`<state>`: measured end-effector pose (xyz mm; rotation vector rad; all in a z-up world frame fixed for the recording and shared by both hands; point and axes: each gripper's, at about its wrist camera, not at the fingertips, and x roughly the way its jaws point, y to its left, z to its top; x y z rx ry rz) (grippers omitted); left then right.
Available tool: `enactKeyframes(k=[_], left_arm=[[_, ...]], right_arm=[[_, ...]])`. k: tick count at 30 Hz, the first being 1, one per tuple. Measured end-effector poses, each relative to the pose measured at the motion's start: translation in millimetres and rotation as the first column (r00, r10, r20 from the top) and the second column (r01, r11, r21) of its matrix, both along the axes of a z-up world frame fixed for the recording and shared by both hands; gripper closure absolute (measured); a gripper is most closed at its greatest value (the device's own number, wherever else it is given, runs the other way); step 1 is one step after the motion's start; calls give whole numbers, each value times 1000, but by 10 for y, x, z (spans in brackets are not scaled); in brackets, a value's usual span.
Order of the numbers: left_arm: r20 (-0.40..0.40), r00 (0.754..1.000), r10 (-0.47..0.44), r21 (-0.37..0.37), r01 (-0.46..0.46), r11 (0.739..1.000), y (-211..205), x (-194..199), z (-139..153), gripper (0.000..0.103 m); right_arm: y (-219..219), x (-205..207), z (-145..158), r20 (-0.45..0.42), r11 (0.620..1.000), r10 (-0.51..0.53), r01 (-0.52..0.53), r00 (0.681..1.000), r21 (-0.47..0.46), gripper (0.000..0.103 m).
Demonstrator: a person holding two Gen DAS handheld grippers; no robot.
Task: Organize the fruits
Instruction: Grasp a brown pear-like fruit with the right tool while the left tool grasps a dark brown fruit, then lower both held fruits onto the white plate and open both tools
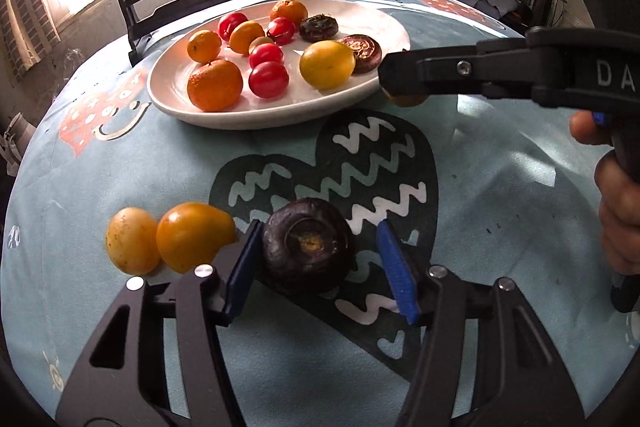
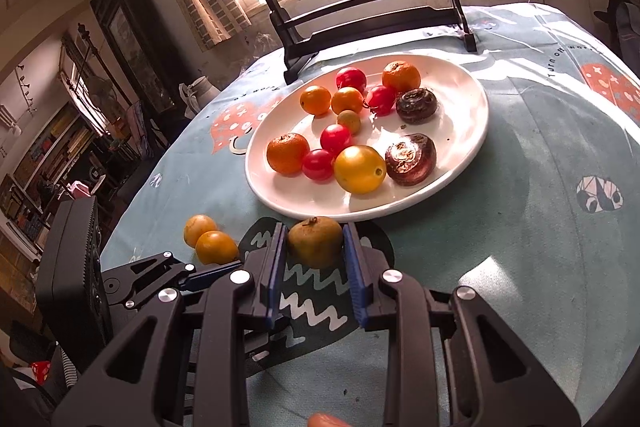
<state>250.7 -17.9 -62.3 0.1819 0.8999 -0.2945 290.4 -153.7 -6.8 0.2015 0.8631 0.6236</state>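
Dark water chestnut [image 1: 307, 243], round, glossy, orange-brown centre, between left jaws.

One white plate [image 2: 460, 183], four red tomatoes [image 2: 335, 139], three dark water chestnuts [image 2: 411, 159], two mandarins [image 2: 288, 153].

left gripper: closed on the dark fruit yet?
Open. The left gripper straddles the dark fruit; a gap shows beside the right pad.

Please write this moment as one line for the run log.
left hand-held gripper: open around dark round water chestnut on cloth | right hand-held gripper: closed on brownish-yellow round fruit | white oval plate: holds fruits
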Motion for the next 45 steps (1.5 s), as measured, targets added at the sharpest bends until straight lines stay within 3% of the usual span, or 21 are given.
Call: enactKeyframes(k=[5, 21, 24, 28, 30, 34, 38, 41, 45], left_arm=[[-1, 1000, 15, -5, -15, 1000, 32, 6, 10, 58], [4, 1000, 26, -22, -26, 999, 43, -47, 95, 58], [22, 999, 24, -64, -23, 998, 68, -98, 184, 58], [27, 999, 25, -192, -19, 981, 180, -135, 352, 58], [36, 998, 56, -209, -47, 977, 235, -92, 435, 59], [73, 991, 110, -202, -93, 975, 341, 124, 635, 59], [111, 981, 158, -179, -137, 974, 402, 517, 803, 59], [101, 976, 193, -191, -171, 967, 450, 873, 829, 59], [91, 968, 234, -135, -220, 966, 436, 1262, 729, 59]], right_arm=[[-8, -3, 17, 1, 1000, 2, -2, 1000, 3, 74], [35, 4, -53, -6, 1000, 15, -15, 1000, -13, 74], [79, -29, -59, 3, 999, 44, -44, 999, -9, 74], [129, -66, -35, 30, 996, 85, -85, 996, 11, 74], [107, -43, -10, 43, 997, 75, -76, 996, 29, 74], [10, 60, 106, 101, 997, -5, -3, 995, 80, 74], [-46, 319, 138, 150, 991, -129, 121, 980, 58, 74], [-62, 583, 64, 139, 983, -182, 176, 974, 52, 74], [-82, 799, -26, 126, 979, -203, 199, 971, 40, 74]])
